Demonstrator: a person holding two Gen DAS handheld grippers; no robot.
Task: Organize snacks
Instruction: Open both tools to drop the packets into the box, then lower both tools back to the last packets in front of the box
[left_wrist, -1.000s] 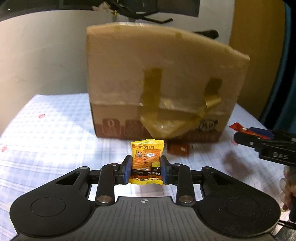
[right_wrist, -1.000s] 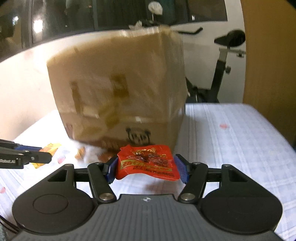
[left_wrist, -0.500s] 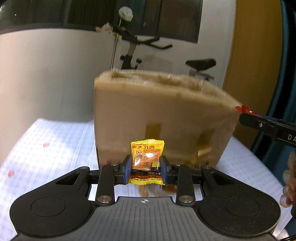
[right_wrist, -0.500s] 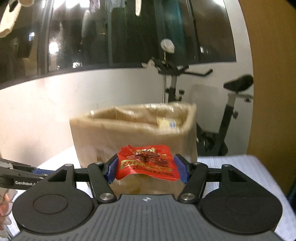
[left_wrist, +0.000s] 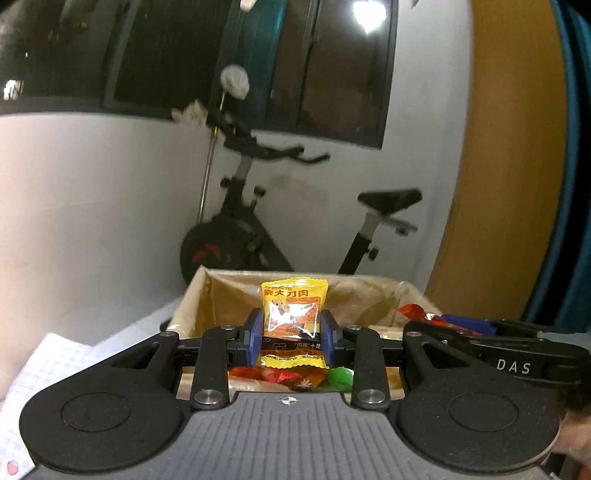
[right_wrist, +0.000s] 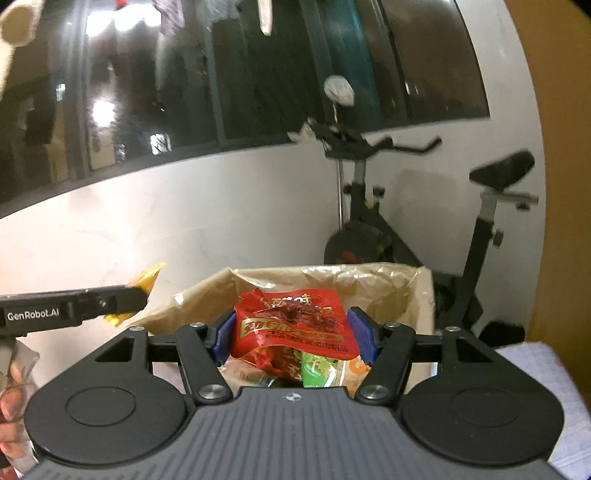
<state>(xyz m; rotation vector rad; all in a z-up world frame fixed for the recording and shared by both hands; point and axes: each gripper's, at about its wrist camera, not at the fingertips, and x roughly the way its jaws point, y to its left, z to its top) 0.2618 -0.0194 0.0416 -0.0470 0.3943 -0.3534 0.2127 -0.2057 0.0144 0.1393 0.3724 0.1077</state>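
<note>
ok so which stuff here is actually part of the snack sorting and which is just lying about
Part of the job:
- yellow snack packet, clamped in the left hand-held gripper
- red snack packet, clamped in the right hand-held gripper
- cardboard box, open, snacks already inside

Just lying about:
- exercise bike
- window
- checked tablecloth

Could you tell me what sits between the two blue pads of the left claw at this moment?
A yellow snack packet stands upright, pinched between the left claw's blue pads, above the open cardboard box. The left wrist view shows it.
</note>
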